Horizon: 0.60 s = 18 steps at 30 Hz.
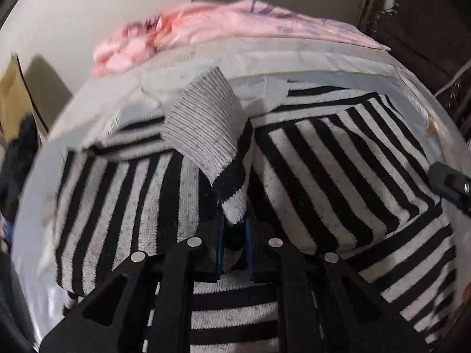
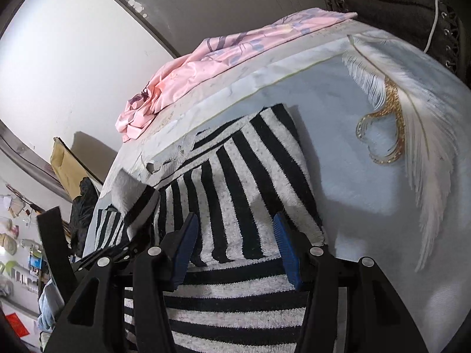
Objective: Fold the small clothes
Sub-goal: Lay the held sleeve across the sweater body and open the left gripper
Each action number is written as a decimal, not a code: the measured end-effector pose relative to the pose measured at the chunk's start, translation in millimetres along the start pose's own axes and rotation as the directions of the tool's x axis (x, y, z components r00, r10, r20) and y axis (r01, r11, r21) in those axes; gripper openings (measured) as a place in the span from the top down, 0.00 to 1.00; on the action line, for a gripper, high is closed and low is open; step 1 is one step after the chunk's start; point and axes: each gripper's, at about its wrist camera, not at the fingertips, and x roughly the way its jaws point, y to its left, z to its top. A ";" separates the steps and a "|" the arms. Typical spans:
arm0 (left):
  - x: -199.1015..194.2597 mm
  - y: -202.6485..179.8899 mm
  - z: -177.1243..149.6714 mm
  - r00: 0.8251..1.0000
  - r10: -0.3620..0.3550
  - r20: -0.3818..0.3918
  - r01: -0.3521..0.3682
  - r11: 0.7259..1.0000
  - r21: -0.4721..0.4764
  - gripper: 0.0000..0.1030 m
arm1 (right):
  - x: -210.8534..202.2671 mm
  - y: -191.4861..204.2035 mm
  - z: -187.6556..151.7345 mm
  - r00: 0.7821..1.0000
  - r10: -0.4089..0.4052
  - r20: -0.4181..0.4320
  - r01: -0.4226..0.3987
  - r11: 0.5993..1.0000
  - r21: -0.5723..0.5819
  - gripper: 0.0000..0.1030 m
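A black-and-white striped knit garment (image 1: 323,158) lies on a pale blue cloth-covered table (image 2: 353,176). Its two sleeves are folded over the body. In the left wrist view my left gripper (image 1: 235,244) is shut on the sleeve end near its grey ribbed cuff (image 1: 206,129), which stands lifted above the garment. In the right wrist view my right gripper (image 2: 235,250) is open, its blue pads (image 2: 287,253) spread over the folded right sleeve (image 2: 250,182) with nothing pinched. The right gripper's black body (image 1: 450,182) shows at the left view's right edge.
A pink printed cloth (image 2: 206,67) is bunched at the table's far edge against a white wall. A white feather and gold ornament print (image 2: 391,117) marks the tablecloth on the right. Clutter and a dark bag (image 2: 85,203) lie beyond the left edge.
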 end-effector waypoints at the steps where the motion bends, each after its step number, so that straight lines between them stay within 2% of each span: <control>1: -0.1 -1.3 0.1 1.000 -0.003 -0.005 0.003 1.000 0.005 0.88 | 0.6 0.3 -0.4 1.000 0.002 -0.001 -0.002 1.000 -0.003 0.48; 4: -13.7 12.0 -0.3 0.998 -0.065 -0.010 0.065 0.998 -0.025 0.77 | 1.0 6.0 -0.2 1.000 0.025 -0.011 -0.025 1.000 -0.007 0.48; 6: -30.1 25.3 0.4 0.997 -0.072 0.029 0.073 0.996 -0.044 0.33 | 1.9 13.6 1.6 0.999 0.035 -0.024 -0.036 0.999 -0.019 0.48; 8: -54.1 47.8 -2.4 0.993 -0.031 0.110 0.039 0.996 -0.074 0.22 | 2.8 29.3 4.0 0.999 0.033 -0.036 -0.035 0.998 -0.058 0.47; 9: -63.2 60.8 -4.5 0.990 -0.010 0.140 0.022 0.996 -0.087 0.21 | 4.3 38.0 6.0 0.998 0.042 -0.047 -0.045 0.996 -0.077 0.46; 10: -68.9 75.8 -6.4 0.988 0.013 0.153 0.003 0.995 -0.104 0.20 | 6.3 44.5 6.7 0.997 0.056 -0.061 -0.061 0.994 -0.088 0.40; 12: -66.6 101.7 -5.8 0.988 0.055 0.145 -0.033 0.989 -0.147 0.18 | 16.4 61.0 8.9 0.992 0.083 -0.098 -0.093 0.990 -0.102 0.39; 14: -53.6 134.8 -5.6 0.991 0.089 0.097 -0.066 0.974 -0.219 0.18 | 27.4 71.4 9.9 0.991 0.065 -0.114 -0.078 0.991 -0.111 0.39; 16: -39.2 163.7 -6.1 0.996 0.074 0.055 -0.055 0.957 -0.284 0.19 | 38.9 74.2 8.8 0.991 0.020 -0.130 -0.033 0.994 -0.101 0.39; 18: -24.6 185.0 -7.0 0.997 0.076 0.024 -0.065 0.948 -0.313 0.19 | 53.1 71.2 6.4 0.983 0.023 -0.180 -0.034 0.998 -0.058 0.39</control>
